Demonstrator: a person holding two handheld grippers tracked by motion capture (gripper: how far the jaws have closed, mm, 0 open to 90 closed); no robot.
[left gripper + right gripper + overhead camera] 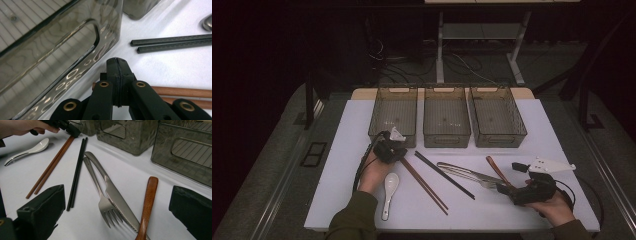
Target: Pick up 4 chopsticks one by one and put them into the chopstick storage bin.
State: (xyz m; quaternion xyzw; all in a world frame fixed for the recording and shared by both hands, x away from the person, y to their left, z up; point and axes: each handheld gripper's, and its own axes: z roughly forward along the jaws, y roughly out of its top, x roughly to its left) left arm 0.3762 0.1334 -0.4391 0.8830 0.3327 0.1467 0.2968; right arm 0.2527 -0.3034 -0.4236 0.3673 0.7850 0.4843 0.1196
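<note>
The right gripper (pixel 508 190), jaws apart, hovered over the steel fork (pixel 103 202) and wooden-handled utensil (pixel 147 202). The left gripper (pixel 398 152), jaws together, rested at the 2 brown chopsticks' (pixel 424 184) far tips on the white surface (pixel 492 210).

The left gripper (pixel 398 152) sits left of centre in the high view, jaws pressed together, its hand (pixel 373 172) below it. The right gripper (pixel 507 189) lies at lower right, jaws spread wide, held by the right hand (pixel 557 206).
</note>
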